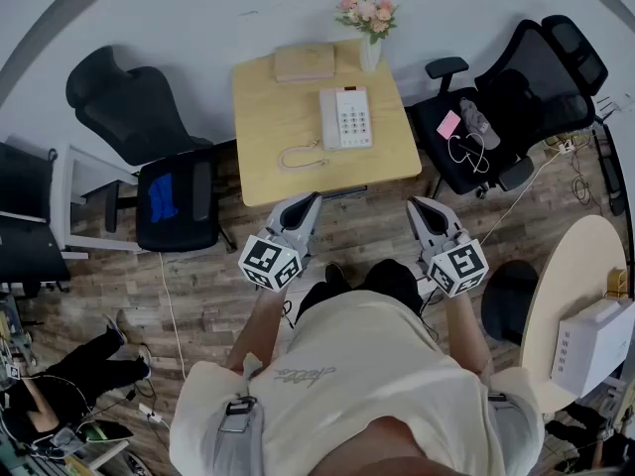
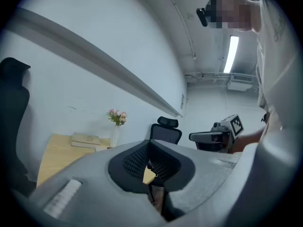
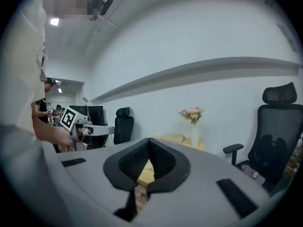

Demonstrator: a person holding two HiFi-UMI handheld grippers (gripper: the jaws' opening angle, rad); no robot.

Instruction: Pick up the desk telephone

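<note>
Closest to us, our left gripper [image 1: 310, 198] and right gripper [image 1: 417, 204] hang side by side just short of the near edge of the wooden tabletop [image 1: 268, 177], each with its jaws pressed together on nothing. The desk telephone [image 1: 345, 117] lies flat toward the tabletop's right edge, untouched. By the far right corner a white vase [image 1: 369, 56] holds pink flowers [image 1: 366, 13], and a tan book [image 1: 305, 62] lies just left of it along the far edge.

Your 12 o'clock: small light-wood desk [image 1: 268, 117] against a plain white wall [image 1: 198, 8]. Black office chair [image 1: 124, 97] at 10 o'clock and a black mesh chair [image 1: 556, 67] at 2. Wood-plank floor [image 1: 367, 231] under you. Round pale table [image 1: 571, 266] at 4 o'clock. A ceiling strip light [image 2: 232, 53] is lit.
</note>
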